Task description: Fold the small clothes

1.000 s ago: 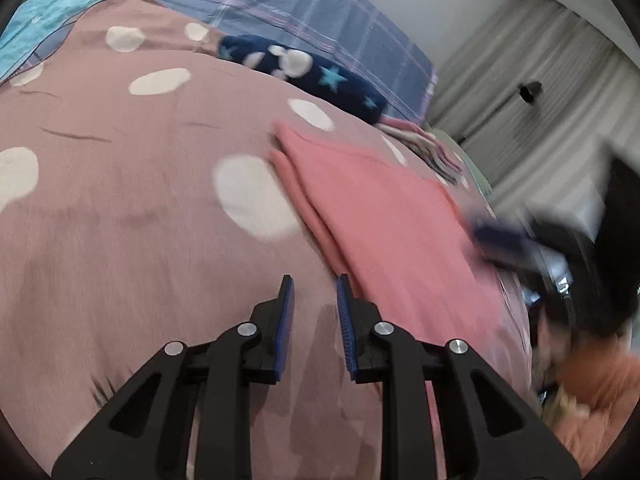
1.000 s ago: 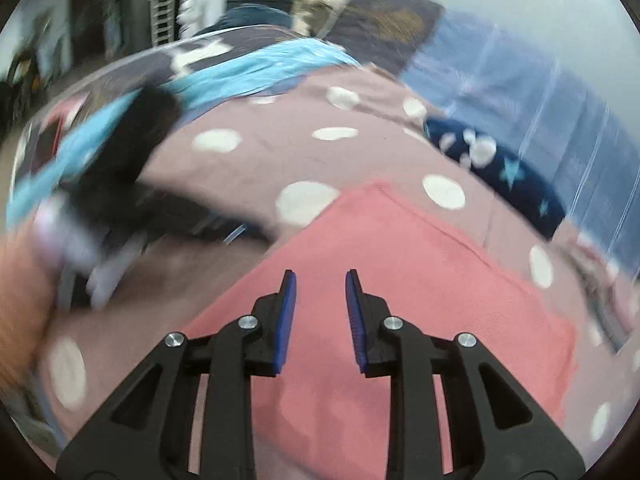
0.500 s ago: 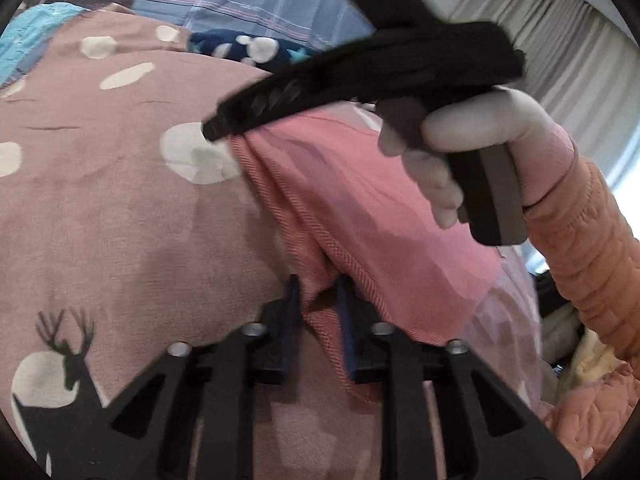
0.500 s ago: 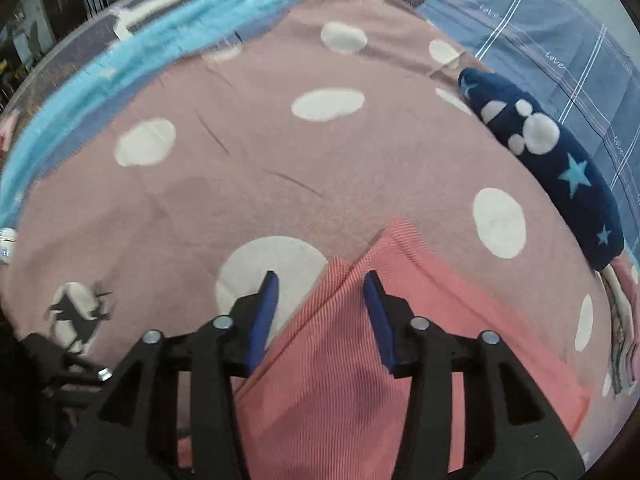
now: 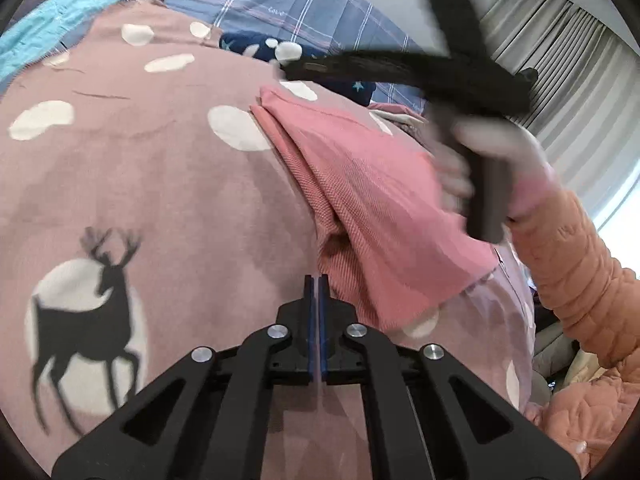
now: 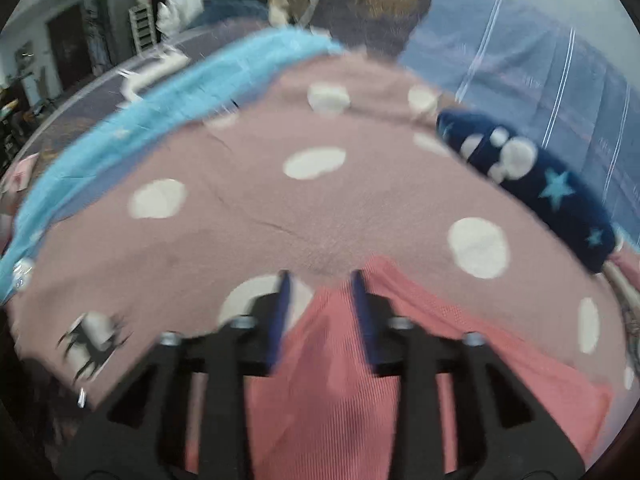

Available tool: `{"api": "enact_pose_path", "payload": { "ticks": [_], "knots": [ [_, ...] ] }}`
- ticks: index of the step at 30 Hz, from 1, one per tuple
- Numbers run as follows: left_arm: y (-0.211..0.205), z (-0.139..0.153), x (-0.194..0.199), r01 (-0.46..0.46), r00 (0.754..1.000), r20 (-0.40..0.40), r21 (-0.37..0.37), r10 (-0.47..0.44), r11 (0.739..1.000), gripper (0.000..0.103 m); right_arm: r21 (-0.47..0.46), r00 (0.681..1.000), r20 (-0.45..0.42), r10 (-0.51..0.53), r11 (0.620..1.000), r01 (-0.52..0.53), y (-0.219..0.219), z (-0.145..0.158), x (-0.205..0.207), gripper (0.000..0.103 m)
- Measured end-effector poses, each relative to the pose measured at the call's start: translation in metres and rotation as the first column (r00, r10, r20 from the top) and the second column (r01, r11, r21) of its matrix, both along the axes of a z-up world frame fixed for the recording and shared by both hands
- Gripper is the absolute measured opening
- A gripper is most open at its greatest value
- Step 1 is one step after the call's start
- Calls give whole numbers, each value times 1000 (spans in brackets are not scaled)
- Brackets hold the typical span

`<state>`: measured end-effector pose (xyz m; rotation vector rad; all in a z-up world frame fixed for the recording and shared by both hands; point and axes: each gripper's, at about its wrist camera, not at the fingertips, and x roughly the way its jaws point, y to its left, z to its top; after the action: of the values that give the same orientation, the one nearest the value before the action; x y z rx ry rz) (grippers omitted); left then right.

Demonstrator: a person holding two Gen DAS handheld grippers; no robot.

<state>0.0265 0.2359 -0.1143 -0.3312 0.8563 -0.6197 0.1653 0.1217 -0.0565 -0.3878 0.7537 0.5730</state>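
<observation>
A pink ribbed garment (image 5: 372, 200) lies on the mauve spotted bedspread (image 5: 160, 184). My left gripper (image 5: 317, 280) is shut on the garment's near edge, with a thin strip of cloth between the blue pads. In the right wrist view, blurred by motion, my right gripper (image 6: 320, 284) is open, and the garment's far corner (image 6: 332, 344) lies between its fingers. In the left wrist view the right gripper (image 5: 400, 70) hangs over the garment's far end, held by a gloved hand.
A navy garment with stars and white dots (image 6: 532, 184) lies at the bedspread's far edge, with a blue plaid pillow (image 5: 288, 4) behind it. A light blue cloth (image 6: 132, 120) runs along the left. Grey curtains (image 5: 572, 72) hang on the right.
My left gripper has closed on the garment's near edge and drawn back slightly. My right gripper has swung over to the far corner and stays open around it.
</observation>
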Motion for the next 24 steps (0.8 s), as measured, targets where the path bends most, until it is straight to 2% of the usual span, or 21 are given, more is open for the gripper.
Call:
{"api": "enact_pose_path", "payload": {
  "ticks": [1, 3, 5, 8, 9, 10, 11, 13, 18, 20, 24],
  "knots": [
    [3, 3, -3, -11, 1000, 10, 6, 11, 1000, 14, -14, 999, 18, 34, 999, -34, -3, 4, -16, 45],
    [13, 8, -8, -50, 998, 33, 22, 49, 999, 22, -64, 993, 48, 110, 992, -107, -11, 0, -62, 51],
    [19, 12, -7, -86, 995, 44, 34, 84, 996, 22, -127, 983, 38, 178, 977, -172, -13, -13, -102, 50],
    [24, 18, -2, -122, 992, 43, 29, 121, 992, 27, -161, 968, 38, 249, 957, -240, -13, -30, -153, 50],
    [24, 19, 1, -129, 991, 39, 29, 128, 991, 28, -197, 963, 46, 266, 948, -252, -8, -38, -166, 50],
    [23, 20, 3, -130, 991, 37, 26, 129, 991, 32, -273, 959, 77, 271, 931, -241, -3, -49, -175, 50],
    [22, 22, 9, -126, 992, 31, 11, 125, 992, 36, -343, 957, 114, 267, 915, -214, 3, -59, -177, 50],
    [17, 22, 26, -99, 995, 1, -48, 99, 994, 45, -411, 956, 157, 248, 896, -165, 11, -75, -173, 51],
    [1, 7, 84, -59, 994, -102, -146, 45, 987, 54, -421, 946, 254, 202, 904, -80, 30, -80, -170, 52],
    [-5, -5, 113, -67, 986, -164, -188, 36, 980, 54, -417, 947, 262, 188, 907, -64, 31, -82, -171, 50],
    [-13, -5, 150, -82, 982, -184, -244, 37, 966, 54, -353, 967, 222, 128, 935, -43, 17, -78, -163, 48]
  ]
}}
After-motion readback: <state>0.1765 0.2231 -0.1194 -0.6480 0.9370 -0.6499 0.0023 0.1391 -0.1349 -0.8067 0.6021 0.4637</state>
